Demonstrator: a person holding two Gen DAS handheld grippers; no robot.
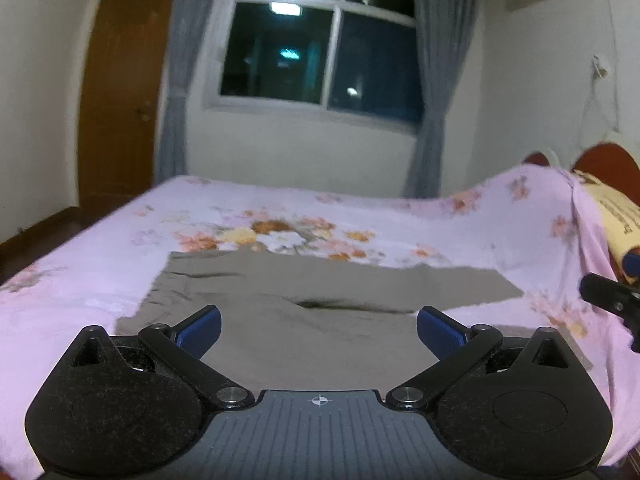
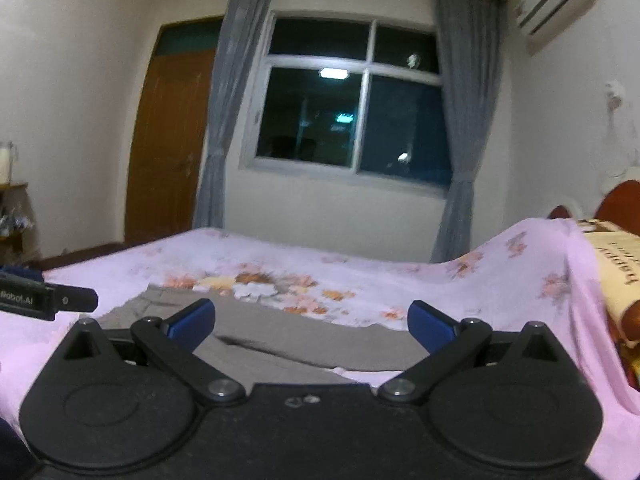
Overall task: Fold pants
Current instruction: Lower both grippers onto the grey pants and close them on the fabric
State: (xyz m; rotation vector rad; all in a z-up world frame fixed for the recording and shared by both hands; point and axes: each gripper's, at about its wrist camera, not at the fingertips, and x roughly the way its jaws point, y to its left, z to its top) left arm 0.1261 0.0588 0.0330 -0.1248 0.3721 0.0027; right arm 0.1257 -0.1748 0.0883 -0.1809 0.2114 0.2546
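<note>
Ahead of my grippers stretches a bed under a pink floral sheet (image 1: 100, 264). Beyond its far edge a white-framed window with dark panes (image 2: 352, 116) sits in the white plaster wall (image 2: 320, 216); a ceiling lamp's reflection glows in the glass. Long grey curtains (image 2: 452, 120) hang at both sides of it. Further left stands a brown wooden door (image 2: 168, 152), with dark flooring at its foot. High to my right is a white wall-mounted air conditioner (image 2: 556, 4), and below it a reddish-brown wooden headboard (image 2: 620, 200).

Open bedspread (image 1: 100, 264) around pants (image 1: 304, 292)
</note>
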